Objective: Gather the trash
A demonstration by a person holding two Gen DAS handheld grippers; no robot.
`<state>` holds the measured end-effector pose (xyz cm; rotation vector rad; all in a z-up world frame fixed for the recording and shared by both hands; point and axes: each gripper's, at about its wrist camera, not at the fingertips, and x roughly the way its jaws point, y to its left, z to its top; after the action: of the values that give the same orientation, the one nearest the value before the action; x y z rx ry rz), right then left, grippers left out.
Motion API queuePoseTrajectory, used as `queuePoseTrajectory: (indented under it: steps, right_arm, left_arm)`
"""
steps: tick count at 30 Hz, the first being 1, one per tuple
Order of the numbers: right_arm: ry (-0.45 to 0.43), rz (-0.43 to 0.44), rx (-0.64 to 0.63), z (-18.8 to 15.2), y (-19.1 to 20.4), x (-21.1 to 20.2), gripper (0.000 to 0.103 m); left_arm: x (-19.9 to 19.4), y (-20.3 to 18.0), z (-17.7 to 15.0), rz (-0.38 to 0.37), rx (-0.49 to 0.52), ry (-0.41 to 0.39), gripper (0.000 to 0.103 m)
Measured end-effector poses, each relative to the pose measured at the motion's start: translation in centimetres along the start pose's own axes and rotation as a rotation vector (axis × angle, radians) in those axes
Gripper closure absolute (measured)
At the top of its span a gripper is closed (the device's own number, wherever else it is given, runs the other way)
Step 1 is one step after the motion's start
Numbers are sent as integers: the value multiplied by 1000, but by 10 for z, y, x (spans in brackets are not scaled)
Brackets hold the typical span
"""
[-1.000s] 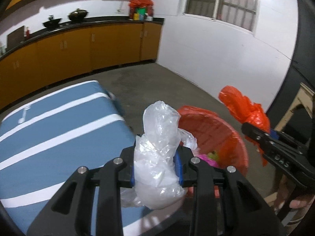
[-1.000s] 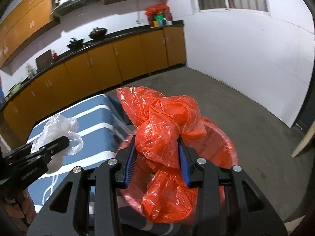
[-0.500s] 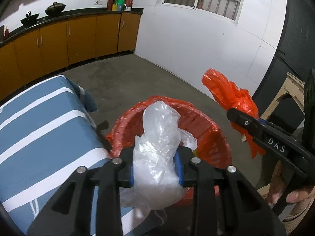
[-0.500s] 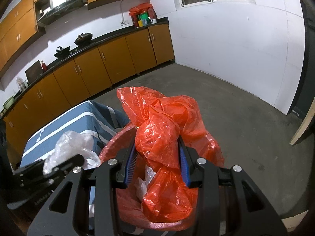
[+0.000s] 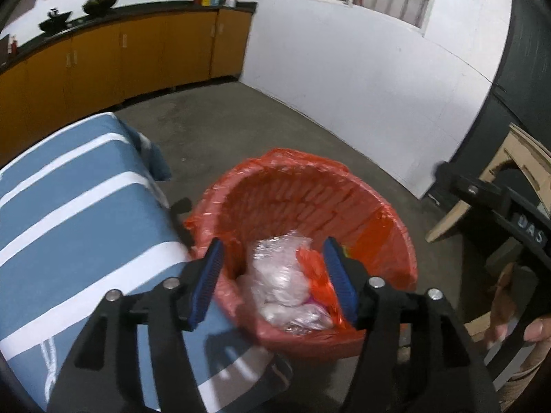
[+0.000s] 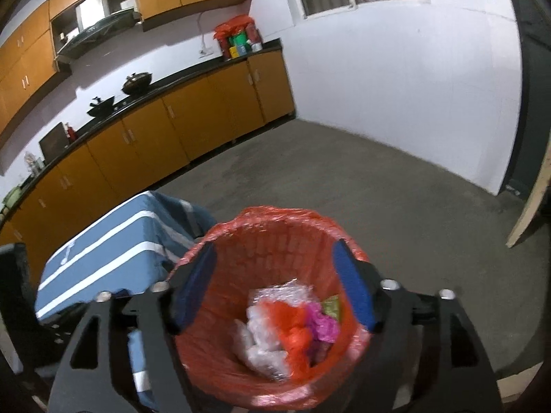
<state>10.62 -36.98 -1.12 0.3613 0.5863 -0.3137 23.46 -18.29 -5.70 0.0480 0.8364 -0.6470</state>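
A red-lined waste basket (image 5: 310, 186) (image 6: 275, 234) stands on the floor beside the table. Inside it lie a clear plastic bag (image 5: 280, 275) (image 6: 261, 340), an orange plastic bag (image 5: 315, 268) (image 6: 291, 327) and pink and green scraps (image 6: 322, 323). My left gripper (image 5: 272, 275) hovers over the basket's near rim, its jaws opening with nothing held between them. My right gripper (image 6: 272, 285) hangs above the basket mouth, its jaws also opening and empty. The right gripper's black body (image 5: 509, 220) shows at the right edge of the left wrist view, held by a hand (image 5: 533, 330).
A table with a blue and white striped cloth (image 5: 69, 213) (image 6: 113, 241) sits left of the basket. Orange cabinets with a black counter (image 6: 155, 120) line the far wall. A wooden board (image 5: 516, 172) leans at the right. Bare concrete floor (image 6: 378, 189) lies beyond.
Both grippers opened and let go: the clear bag dropped from the left one and the orange bag from the right one, and both now lie in the basket. The basket appears nearer and more centred.
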Motion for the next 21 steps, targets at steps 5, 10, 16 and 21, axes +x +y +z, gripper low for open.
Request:
queuePoseTrajectory:
  steps: [5,10,16,21]
  right_arm:
    - [-71,-89,-15,-8,-3,-26,9]
    - [-128,-123,-57,-24,9,-49,7]
    - [-138,-100,-93,-40,33,-66,2]
    - [-152,-105,-150,-56,54,-81,2]
  left_arm:
    - [-40,13,-13,84,-11,-99,20]
    - [-93,26,-32,220,-10,-221,9]
    - [-140,43,-67,348,-48,-284,5]
    - [-167,46,-91,443,-66,-311,4]
